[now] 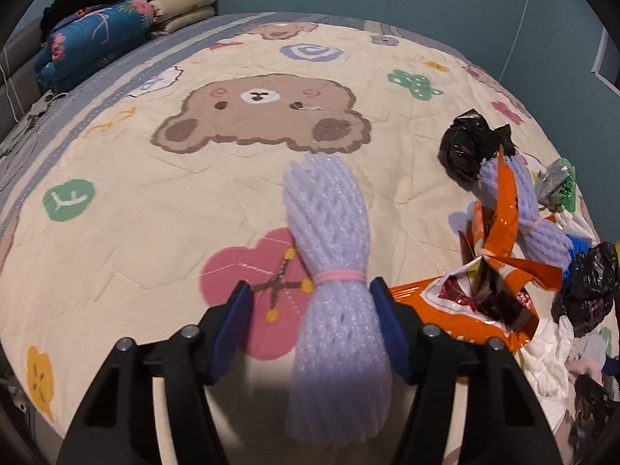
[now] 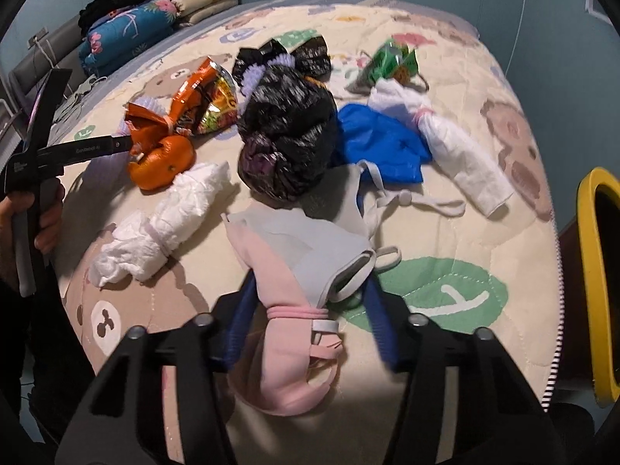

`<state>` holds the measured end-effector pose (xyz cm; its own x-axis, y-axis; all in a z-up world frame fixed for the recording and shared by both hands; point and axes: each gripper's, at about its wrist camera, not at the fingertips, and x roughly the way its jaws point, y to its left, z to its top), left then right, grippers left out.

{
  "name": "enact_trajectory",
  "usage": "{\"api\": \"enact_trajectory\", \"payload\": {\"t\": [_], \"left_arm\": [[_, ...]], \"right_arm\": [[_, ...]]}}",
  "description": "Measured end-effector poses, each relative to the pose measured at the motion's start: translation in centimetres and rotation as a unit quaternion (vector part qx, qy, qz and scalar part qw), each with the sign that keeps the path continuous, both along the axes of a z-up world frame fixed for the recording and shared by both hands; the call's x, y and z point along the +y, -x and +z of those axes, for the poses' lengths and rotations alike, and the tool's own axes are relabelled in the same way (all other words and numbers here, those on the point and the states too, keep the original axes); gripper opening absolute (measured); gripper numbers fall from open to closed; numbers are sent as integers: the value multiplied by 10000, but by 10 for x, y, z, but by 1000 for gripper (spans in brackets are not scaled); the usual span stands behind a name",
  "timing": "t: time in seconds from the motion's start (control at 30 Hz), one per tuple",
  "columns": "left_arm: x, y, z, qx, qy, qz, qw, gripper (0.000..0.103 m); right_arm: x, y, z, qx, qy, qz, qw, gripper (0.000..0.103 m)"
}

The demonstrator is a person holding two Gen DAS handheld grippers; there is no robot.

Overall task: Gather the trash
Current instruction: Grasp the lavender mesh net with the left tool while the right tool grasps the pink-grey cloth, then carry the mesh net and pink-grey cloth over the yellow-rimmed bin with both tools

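Note:
A lavender foam net bundle, tied with a pink band, lies on the quilt between the jaws of my left gripper. The right pad touches the bundle; the left pad stands clear of it. In the right wrist view a bundle of pink and white face masks, also banded, lies between the jaws of my right gripper. A gap shows beside its right pad. Behind lie an orange snack wrapper, a mandarin, a black bag, blue plastic and white tissue bundles.
Everything lies on a bed with a bear-print quilt. Folded blankets are stacked at the far left corner. A yellow-rimmed bin stands off the bed's right edge. A hand grips the other tool at the left.

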<state>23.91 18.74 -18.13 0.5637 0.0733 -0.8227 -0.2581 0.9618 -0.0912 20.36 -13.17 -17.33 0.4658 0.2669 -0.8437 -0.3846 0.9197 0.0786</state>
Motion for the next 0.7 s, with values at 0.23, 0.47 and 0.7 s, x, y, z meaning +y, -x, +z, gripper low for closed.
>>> {"api": "enact_trajectory", "payload": {"t": [0.23, 0.47, 0.7], "left_arm": [[-6, 2, 5, -108, -111, 85, 9998, 26], [-4, 32, 43, -606, 74, 104, 9981, 25], [-21, 72, 88, -1101, 20, -211, 9937, 25]], "right_arm": [[-5, 0, 0, 45, -244, -11, 9997, 23], [-18, 16, 28, -138, -788, 57, 9968, 21], [-26, 50, 75, -495, -1164, 325, 9914, 21]]}}
